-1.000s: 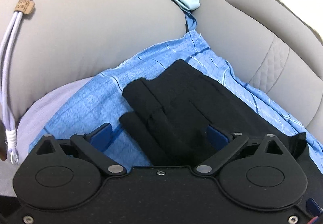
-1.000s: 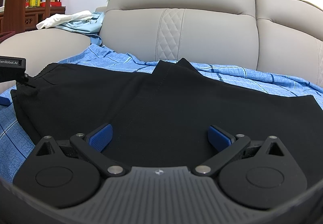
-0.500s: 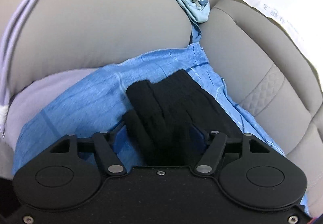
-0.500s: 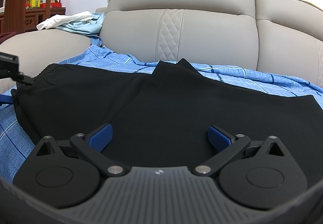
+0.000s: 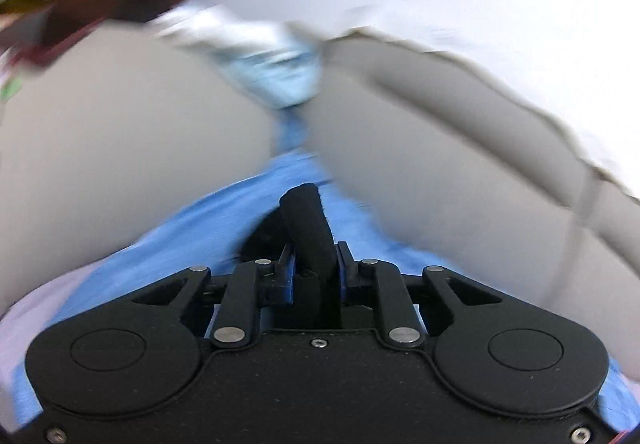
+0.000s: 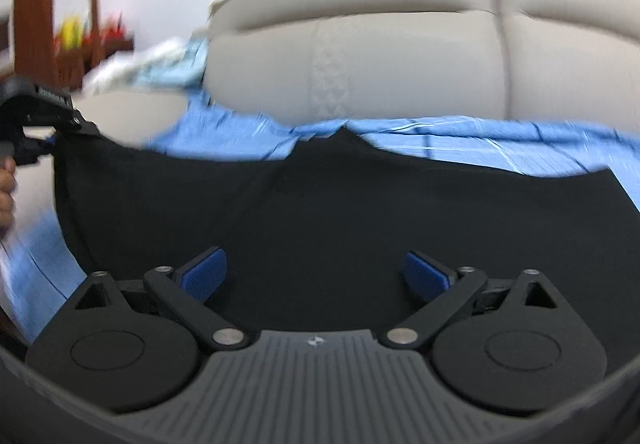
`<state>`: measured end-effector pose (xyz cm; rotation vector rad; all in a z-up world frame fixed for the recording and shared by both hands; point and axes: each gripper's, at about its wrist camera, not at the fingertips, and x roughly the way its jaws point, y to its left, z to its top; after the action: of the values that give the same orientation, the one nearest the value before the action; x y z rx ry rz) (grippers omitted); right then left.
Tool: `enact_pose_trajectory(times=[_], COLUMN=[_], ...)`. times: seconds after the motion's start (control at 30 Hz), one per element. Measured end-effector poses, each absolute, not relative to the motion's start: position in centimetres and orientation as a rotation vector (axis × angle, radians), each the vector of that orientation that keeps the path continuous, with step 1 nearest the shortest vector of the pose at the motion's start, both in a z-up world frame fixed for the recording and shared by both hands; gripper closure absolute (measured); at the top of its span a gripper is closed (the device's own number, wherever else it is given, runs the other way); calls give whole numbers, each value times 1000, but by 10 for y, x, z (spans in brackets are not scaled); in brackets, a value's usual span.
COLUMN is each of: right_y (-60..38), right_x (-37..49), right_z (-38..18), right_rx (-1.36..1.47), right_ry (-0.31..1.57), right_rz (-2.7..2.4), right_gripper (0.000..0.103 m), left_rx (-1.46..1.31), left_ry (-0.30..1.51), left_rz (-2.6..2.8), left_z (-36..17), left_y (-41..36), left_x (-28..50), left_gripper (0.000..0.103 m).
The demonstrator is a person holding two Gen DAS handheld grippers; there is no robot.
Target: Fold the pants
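blur hides everything beyond pants (image 5: 308, 228) pinched in left gripper (image 5: 314, 278).

The left gripper (image 5: 316, 276), wide apart a second ago, has just been closing and now pinches a bunched fold of the black pants (image 5: 308, 228). That corner now hangs lifted off the blue sheet (image 6: 460, 139).

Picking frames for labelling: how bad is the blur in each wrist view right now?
Left wrist: heavy motion blur on the sofa and background; left gripper and pinched black pants stay sharp. Right wrist: milder smear, worst at the left edge; right gripper sharp, fisheye bends the backrest.
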<state>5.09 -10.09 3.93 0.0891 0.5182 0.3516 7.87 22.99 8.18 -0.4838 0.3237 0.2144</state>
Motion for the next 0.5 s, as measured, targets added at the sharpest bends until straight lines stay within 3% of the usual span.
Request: enact_pose_trajectory(times=[0.2, 0.4, 0.47, 0.5], right_y=[-195, -264, -271, -273], right_x=[43, 29, 25, 22], right_z=[68, 70, 63, 59], right_rx=[215, 278, 290, 291], right_ry=[478, 467, 485, 493], right_rz=[158, -25, -43, -43], right_gripper=[1, 1, 1, 1], left_rx=[-335, -47, 21, 41], left_ry=[314, 662, 653, 643], left_rz=[-205, -581, -593, -593], left_z=[126, 91, 82, 81], left_y=[98, -54, -67, -68], left_x=[115, 146, 133, 128], left_gripper=[83, 74, 50, 46])
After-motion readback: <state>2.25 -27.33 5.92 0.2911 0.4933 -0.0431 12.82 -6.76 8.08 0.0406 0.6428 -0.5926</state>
